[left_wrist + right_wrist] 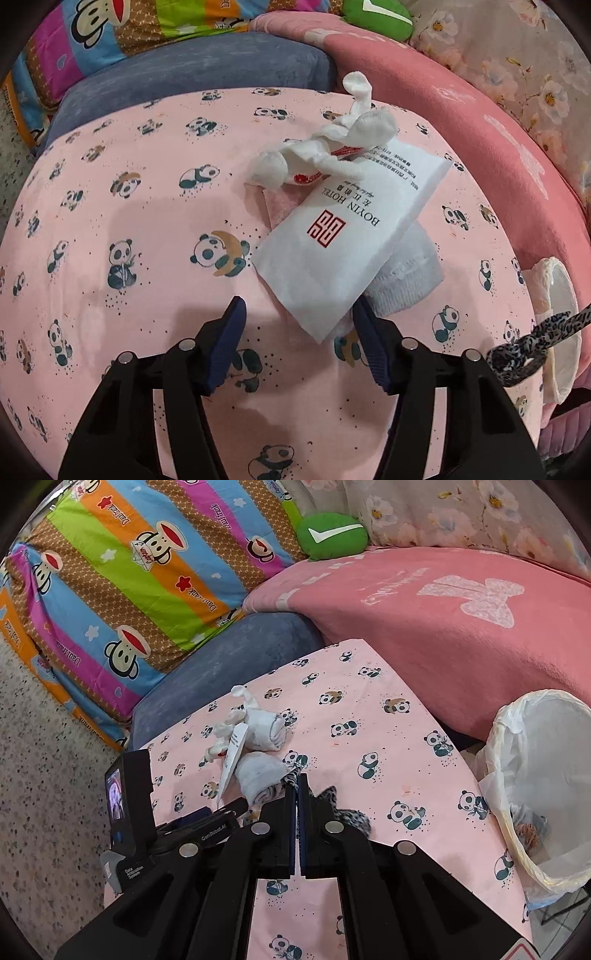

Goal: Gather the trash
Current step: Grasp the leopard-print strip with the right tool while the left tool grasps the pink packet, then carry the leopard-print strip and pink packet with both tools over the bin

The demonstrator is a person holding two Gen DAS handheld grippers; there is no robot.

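Observation:
A white BOYIN HOTEL paper packet (pixel 340 236) lies on the pink panda sheet (pixel 129 221), with crumpled white tissue (pixel 325 147) behind it and a rolled white sock (pixel 406 273) under its right side. My left gripper (pixel 299 314) is open just in front of the packet's near corner. My right gripper (pixel 297 786) is shut on a black-and-white leopard-print cloth strip (pixel 347 812), which also shows in the left wrist view (pixel 532 343). The packet (pixel 232 757), tissue (pixel 236 716) and rolled socks (pixel 258 775) lie ahead of it.
A bin lined with a white bag (pixel 539 775) stands at the sheet's right edge with some trash inside; it also shows in the left wrist view (pixel 557 325). A pink blanket (pixel 443 627), a blue cushion (pixel 221 664), a striped monkey quilt (pixel 129 572) and a green pillow (pixel 332 535) lie behind.

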